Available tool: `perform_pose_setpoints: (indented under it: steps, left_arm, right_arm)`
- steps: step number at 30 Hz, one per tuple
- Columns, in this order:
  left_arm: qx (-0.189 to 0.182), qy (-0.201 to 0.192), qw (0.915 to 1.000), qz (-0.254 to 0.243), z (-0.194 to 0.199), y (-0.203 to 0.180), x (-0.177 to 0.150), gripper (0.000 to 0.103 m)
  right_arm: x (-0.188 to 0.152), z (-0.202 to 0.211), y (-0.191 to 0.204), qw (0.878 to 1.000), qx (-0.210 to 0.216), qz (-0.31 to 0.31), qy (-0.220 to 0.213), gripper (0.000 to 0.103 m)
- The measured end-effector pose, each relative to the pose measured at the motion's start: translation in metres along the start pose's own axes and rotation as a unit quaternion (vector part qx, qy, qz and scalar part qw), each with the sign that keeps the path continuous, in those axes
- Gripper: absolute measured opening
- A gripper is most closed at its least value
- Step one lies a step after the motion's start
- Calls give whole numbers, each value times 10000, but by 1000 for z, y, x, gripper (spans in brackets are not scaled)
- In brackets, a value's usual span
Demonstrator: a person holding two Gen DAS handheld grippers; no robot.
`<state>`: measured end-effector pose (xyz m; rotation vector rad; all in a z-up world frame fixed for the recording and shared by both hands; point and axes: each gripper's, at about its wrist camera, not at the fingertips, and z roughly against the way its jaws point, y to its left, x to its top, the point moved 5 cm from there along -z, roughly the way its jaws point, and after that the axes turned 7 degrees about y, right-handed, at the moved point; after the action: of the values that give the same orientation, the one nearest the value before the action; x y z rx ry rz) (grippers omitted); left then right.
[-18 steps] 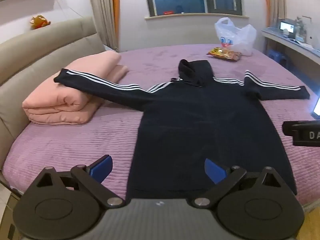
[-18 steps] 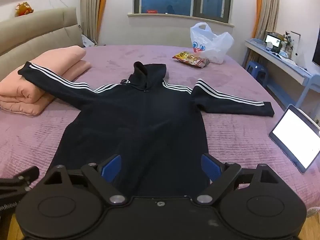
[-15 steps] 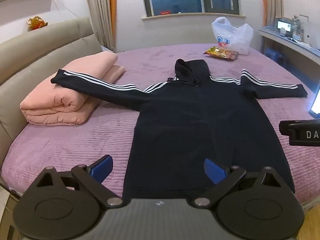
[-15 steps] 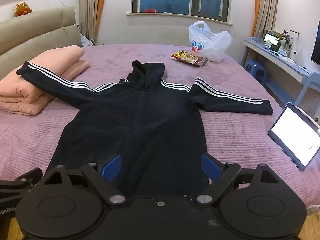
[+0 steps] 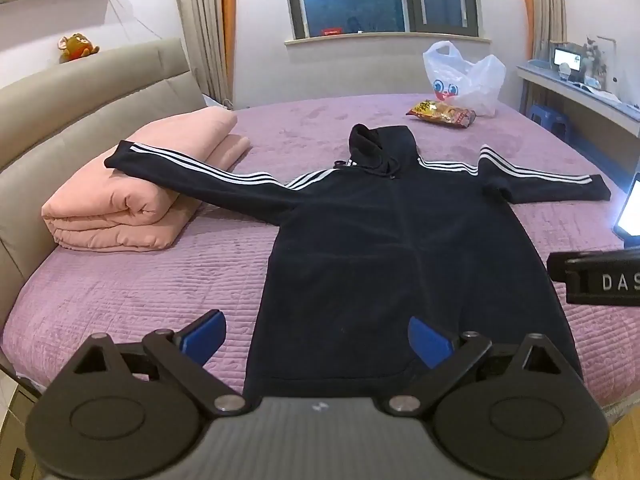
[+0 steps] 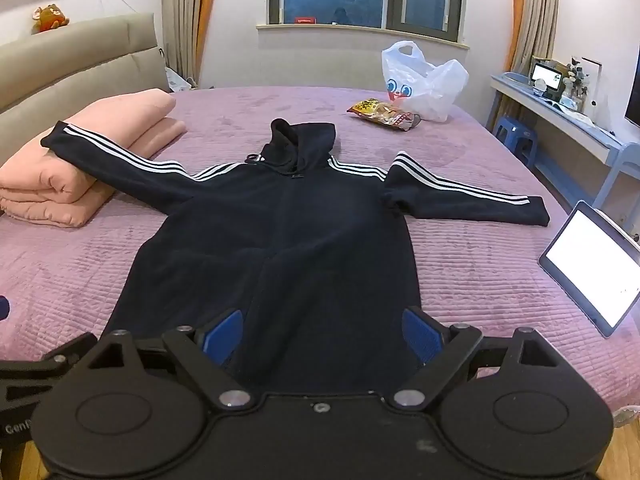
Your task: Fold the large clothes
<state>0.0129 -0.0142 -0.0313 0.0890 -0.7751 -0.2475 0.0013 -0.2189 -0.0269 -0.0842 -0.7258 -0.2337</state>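
Right wrist view gives me the whole lit tablet [image 6: 591, 268] at the bed's [image 6: 480, 264] right edge; left wrist view catches only its corner. I see the black hoodie [image 5: 384, 256] lying flat, sleeves spread, its left sleeve draped over the folded pink blanket [image 5: 132, 196]. My left gripper [image 5: 316, 340] and right gripper [image 6: 322, 334] hover spread wide near the hem, pinching nothing. A plastic bag [image 6: 424, 82] and snack packet [image 6: 382, 114] sit beyond the hood.
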Motion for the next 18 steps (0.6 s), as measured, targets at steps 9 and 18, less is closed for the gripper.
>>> perform_pose_setpoints:
  steps: [9, 18]
  left_arm:
    - [-40, 85, 9998, 187, -1, 19, 3, 99]
    - [-63, 77, 9997, 205, 1, 24, 3, 99]
  right_arm:
    - [2, 3, 0, 10000, 49, -26, 8, 103]
    - [3, 4, -1, 9999, 95, -74, 29, 103]
